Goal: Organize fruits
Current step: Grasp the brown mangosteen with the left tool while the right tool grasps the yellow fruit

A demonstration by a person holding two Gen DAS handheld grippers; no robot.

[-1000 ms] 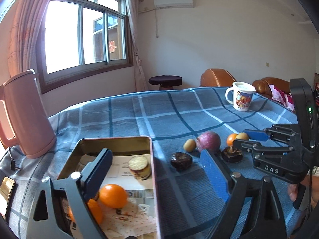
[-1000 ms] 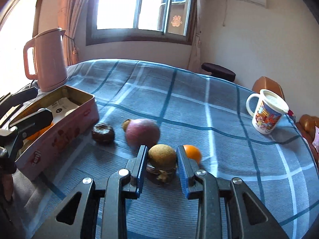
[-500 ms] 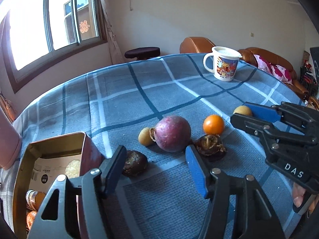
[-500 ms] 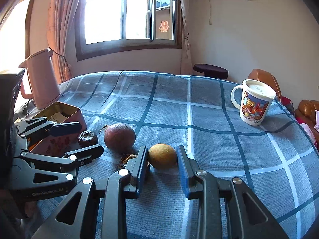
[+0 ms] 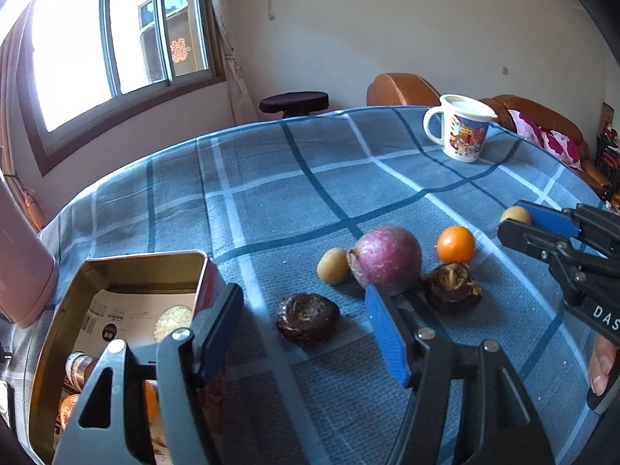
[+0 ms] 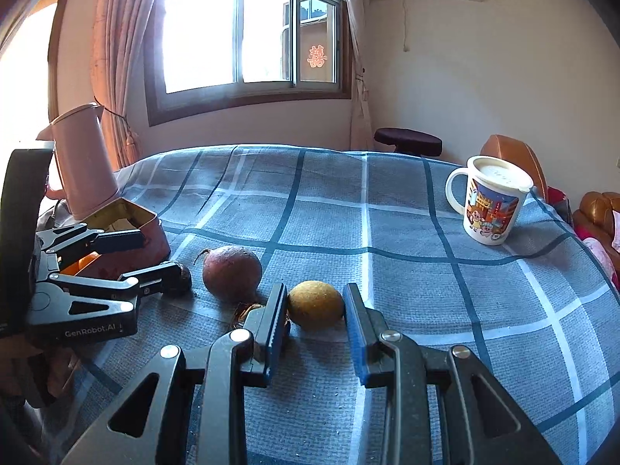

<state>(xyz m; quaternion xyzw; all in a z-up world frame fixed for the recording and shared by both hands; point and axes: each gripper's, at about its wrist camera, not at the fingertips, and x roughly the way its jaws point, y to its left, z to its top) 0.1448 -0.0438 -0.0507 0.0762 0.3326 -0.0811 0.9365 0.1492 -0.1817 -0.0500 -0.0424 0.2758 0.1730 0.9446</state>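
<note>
Now the right gripper (image 6: 314, 304) pinches a yellow-brown fruit (image 6: 316, 304) at lower centre, while the left gripper (image 5: 304, 319) hangs spread over a dark fruit (image 5: 308, 318) beside the tin (image 5: 116, 267).

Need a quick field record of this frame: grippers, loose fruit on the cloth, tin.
left gripper: open, around the dark shriveled fruit, not touching
right gripper: shut on yellow-brown fruit
loose on cloth: purple fruit, small orange, small yellow fruit, second dark fruit
tin: open, oranges and papers inside
mug: upright, far side
</note>
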